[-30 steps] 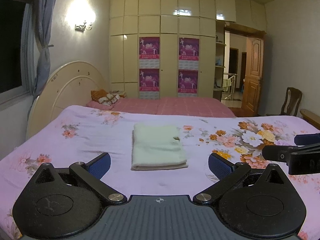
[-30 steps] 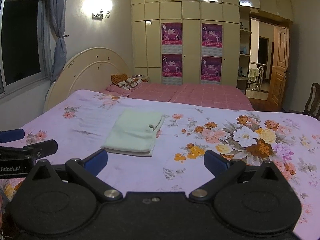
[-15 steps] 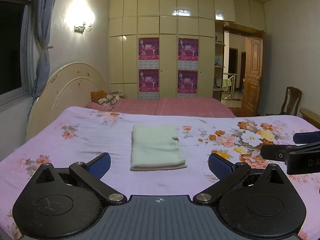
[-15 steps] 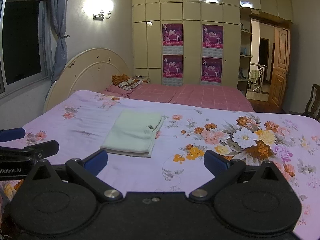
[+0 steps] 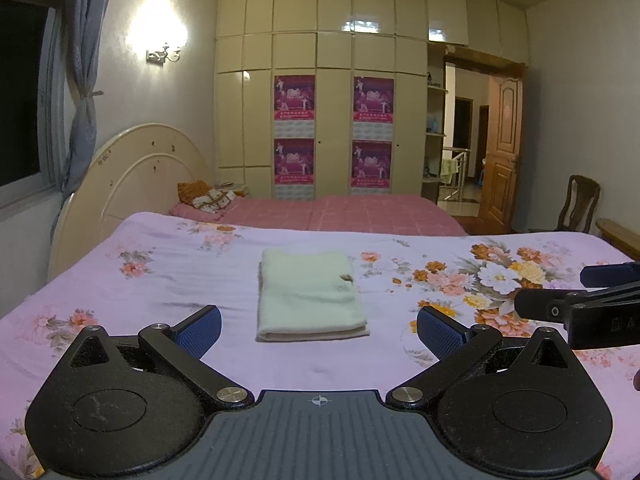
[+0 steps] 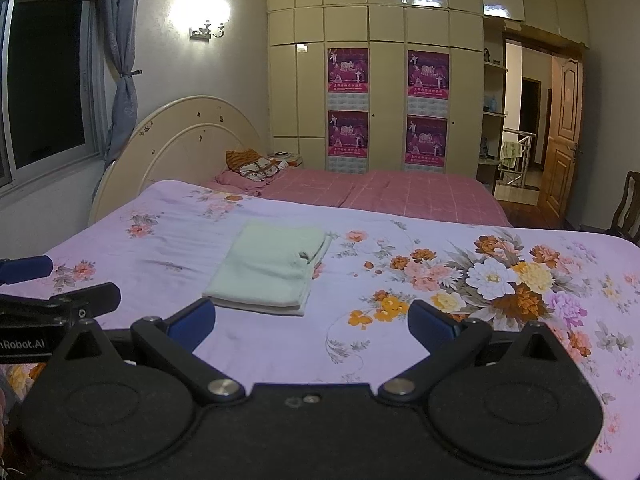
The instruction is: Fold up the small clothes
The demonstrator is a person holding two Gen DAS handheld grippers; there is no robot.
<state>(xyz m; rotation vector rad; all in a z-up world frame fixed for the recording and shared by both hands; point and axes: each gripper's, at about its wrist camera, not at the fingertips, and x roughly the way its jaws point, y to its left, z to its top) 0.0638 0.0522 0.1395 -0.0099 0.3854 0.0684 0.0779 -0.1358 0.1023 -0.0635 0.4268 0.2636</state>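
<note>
folded pale-green cloth (image 5: 310,294) lay flat on the floral bedspread (image 5: 160,280), long axis running away from the cameras | dead ahead of left tongs (image 5: 318,326), ahead-left of right tongs (image 6: 310,326) | left nearer | both tongs apart, empty, clear of cloth

- The folded cloth (image 5: 310,294) is pale mint green, plain, with one small brown mark near its right edge.
- The bedsheet (image 5: 168,280) is lilac-pink, printed with flowers in orange, white, yellow and pink, densest to the right.
- The far bed cover (image 6: 384,194) is rose pink with a checked grid.
- The gripper pads (image 5: 200,330) are dark blue on black arms.
- The headboard (image 6: 188,140) is cream.
- The posters (image 5: 294,98) are magenta-purple.
</note>
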